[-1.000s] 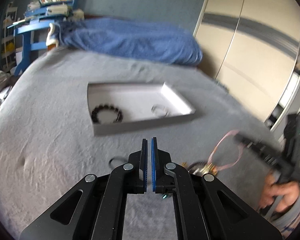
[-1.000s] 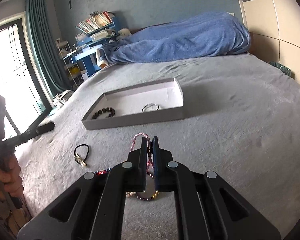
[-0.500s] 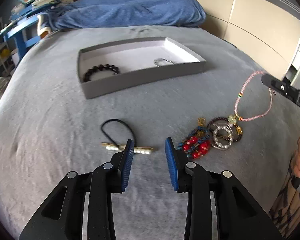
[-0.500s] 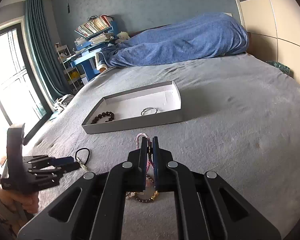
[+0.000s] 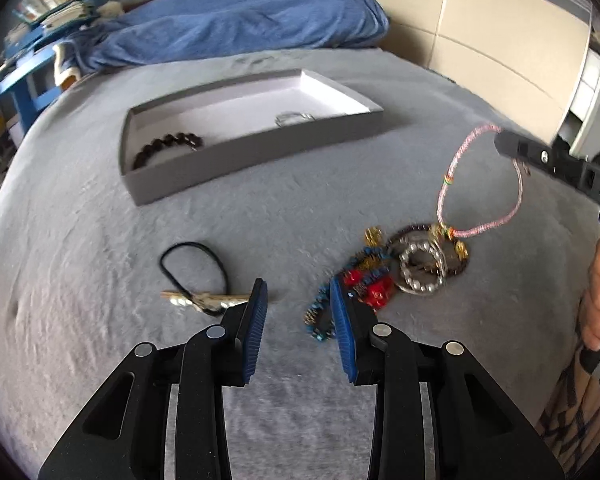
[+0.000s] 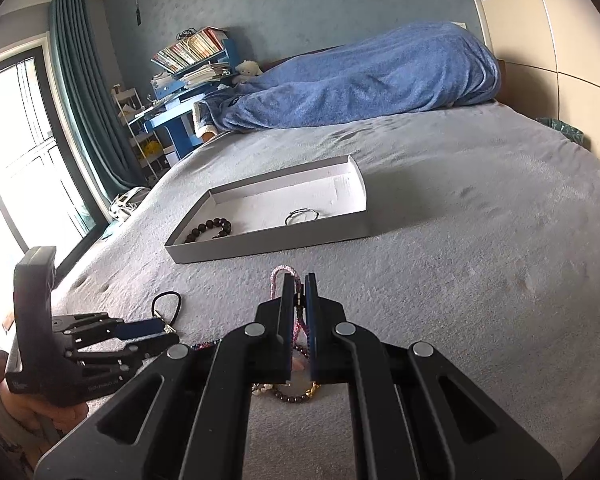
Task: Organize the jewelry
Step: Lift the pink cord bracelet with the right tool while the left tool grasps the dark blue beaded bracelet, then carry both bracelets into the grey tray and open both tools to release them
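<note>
Jewelry lies spread on the grey bed [image 5: 100,280]. At the left, a black hair tie [image 5: 192,268] with a pale clip. The left gripper [image 5: 298,328] hovers low, jaws apart, between that and a heap of beaded bracelets [image 5: 384,276]; whether its right jaw touches the beads is hard to say. Farther back sits the grey tray [image 5: 260,152], holding a dark bead bracelet [image 5: 168,146] and a thin silver bangle [image 5: 294,118]. At the right, the right gripper [image 6: 299,296] has its jaws clamped on a pink cord bracelet [image 5: 476,184], lifting its loop above the heap.
</note>
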`<state>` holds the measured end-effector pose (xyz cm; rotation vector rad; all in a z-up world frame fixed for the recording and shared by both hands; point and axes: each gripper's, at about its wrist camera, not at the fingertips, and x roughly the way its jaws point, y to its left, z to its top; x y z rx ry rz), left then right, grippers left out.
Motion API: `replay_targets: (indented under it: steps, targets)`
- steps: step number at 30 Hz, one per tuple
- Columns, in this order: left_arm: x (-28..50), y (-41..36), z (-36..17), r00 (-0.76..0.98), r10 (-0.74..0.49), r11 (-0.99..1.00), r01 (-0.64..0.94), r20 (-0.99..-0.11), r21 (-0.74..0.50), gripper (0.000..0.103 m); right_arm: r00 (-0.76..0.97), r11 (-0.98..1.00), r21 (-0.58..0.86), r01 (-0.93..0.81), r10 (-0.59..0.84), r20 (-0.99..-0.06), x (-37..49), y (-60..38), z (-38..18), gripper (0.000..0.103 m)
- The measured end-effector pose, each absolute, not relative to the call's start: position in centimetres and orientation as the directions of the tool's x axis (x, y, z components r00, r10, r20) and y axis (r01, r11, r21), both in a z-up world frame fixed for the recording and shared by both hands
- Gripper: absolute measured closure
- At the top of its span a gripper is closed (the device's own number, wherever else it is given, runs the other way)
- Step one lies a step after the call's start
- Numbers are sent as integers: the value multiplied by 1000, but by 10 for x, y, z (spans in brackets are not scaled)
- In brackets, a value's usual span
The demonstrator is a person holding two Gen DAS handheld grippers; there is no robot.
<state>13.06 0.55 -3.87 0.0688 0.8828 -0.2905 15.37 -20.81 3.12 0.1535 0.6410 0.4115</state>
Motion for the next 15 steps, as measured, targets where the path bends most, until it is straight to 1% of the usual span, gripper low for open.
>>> replay_targets:
  steps: [4, 6, 8, 9, 10, 11, 12, 15]
  targets:
    - [131, -4, -49, 553, -238, 944, 325, -798, -56, 69, 724, 907, 271, -321, 420, -547, 154, -209, 32, 98]
    - [130, -9, -53, 536, -231, 936, 349, -812, -35, 69, 723, 907, 272, -321, 420, -548, 154, -209, 31, 98]
    - [130, -11, -58, 525, -228, 935, 352, -820, -35, 72, 723, 907, 273, -321, 421, -548, 154, -210, 32, 98]
    - [131, -9, -57, 520, -240, 935, 352, -820, -50, 76, 723, 907, 273, -321, 421, -547, 154, -210, 32, 98]
    - [132, -9, -56, 520, -245, 934, 353, -818, -55, 83, 724, 907, 274, -320, 421, -547, 154, -210, 32, 98]
    - [131, -8, -55, 522, -254, 932, 357, -815, -62, 86, 724, 907, 275, -319, 421, -546, 154, -210, 32, 98]
    - [131, -9, -53, 526, -258, 931, 360, -811, -62, 89, 724, 907, 276, -318, 421, -546, 155, -210, 32, 98]
    - [126, -8, -43, 557, -269, 930, 364, -786, -60, 89, 729, 907, 282, -314, 420, -541, 154, -212, 33, 98]
